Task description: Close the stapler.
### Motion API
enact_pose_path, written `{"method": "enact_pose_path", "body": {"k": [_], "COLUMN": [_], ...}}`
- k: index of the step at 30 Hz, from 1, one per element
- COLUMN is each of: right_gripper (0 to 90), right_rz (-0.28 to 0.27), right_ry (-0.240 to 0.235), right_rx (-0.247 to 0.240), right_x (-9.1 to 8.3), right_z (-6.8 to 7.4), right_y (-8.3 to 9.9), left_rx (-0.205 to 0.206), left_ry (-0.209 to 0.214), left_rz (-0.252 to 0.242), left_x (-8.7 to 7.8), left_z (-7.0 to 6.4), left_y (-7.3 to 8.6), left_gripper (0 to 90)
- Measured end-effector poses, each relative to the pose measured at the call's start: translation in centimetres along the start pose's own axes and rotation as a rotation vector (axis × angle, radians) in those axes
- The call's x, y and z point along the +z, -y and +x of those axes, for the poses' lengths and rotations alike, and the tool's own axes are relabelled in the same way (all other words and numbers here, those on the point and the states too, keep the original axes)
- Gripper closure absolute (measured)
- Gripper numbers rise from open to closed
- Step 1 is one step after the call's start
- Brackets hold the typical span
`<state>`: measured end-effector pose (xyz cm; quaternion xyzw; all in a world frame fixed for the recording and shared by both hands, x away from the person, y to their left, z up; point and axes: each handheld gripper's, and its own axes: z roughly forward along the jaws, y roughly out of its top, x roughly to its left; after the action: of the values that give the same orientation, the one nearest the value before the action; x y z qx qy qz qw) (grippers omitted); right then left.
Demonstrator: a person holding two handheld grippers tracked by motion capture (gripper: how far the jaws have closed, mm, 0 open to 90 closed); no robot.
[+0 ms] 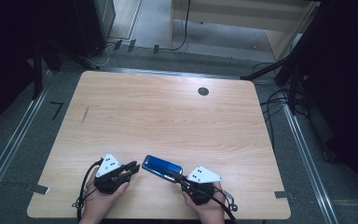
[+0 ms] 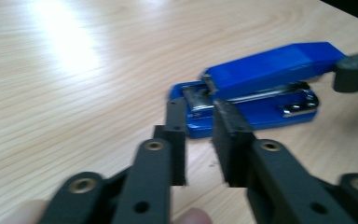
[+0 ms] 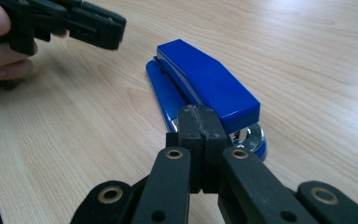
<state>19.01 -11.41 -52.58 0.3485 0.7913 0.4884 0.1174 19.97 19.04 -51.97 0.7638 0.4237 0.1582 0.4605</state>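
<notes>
One stapler [image 1: 161,166] lay on the table [image 1: 168,116], blue, the single loose thing there. Two grippers were by it: the left gripper [image 1: 133,167] just off the stapler's left end and the right gripper [image 1: 176,177] at its right end. Each had two black jaws, four in all; the left pair stood a little apart, the right pair pressed together. Each gripper carried one grey three-cornered plate, two plates counted. Two hands held them, one apiece, nearer the table's front edge than the stapler. One round dark grommet [image 1: 203,91] sat far behind the stapler, and one dark streak [image 1: 84,115] marked the wood to its far left
</notes>
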Motion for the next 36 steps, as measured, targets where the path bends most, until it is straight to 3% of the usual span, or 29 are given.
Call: {"method": "enact_pose_path", "body": {"k": [11,16,22,27,36], "right_gripper": [90.0,90.0,90.0,90.0,90.0], "right_rz": [0.008,0.011,0.0,0.004,0.005], "right_ry": [0.001,0.011,0.01,0.017,0.02], "right_rx": [-0.018,-0.011,0.019,0.011,0.025], "right_x": [0.6,0.8,1.0,1.3,1.7], "right_z": [-0.1,-0.7,-1.3,-1.5,-2.0], "right_y": [0.1,0.1,-0.2,-0.3,-0.5], "left_rx": [-0.099,-0.104,-0.108,-0.102,-0.126], "left_ry": [-0.175,-0.229,-0.258,-0.281,-0.312], "left_rz": [-0.076,-0.097,-0.098,-0.097,-0.103], "left_x": [-2.4,-3.1,-3.6,-3.9,-4.8], "left_z": [4.3,5.2,5.7,5.7,6.3], "left_y": [1.1,1.4,1.8,1.9,2.3], "left_gripper": [40.2,30.4,26.9,26.9,26.0]}}
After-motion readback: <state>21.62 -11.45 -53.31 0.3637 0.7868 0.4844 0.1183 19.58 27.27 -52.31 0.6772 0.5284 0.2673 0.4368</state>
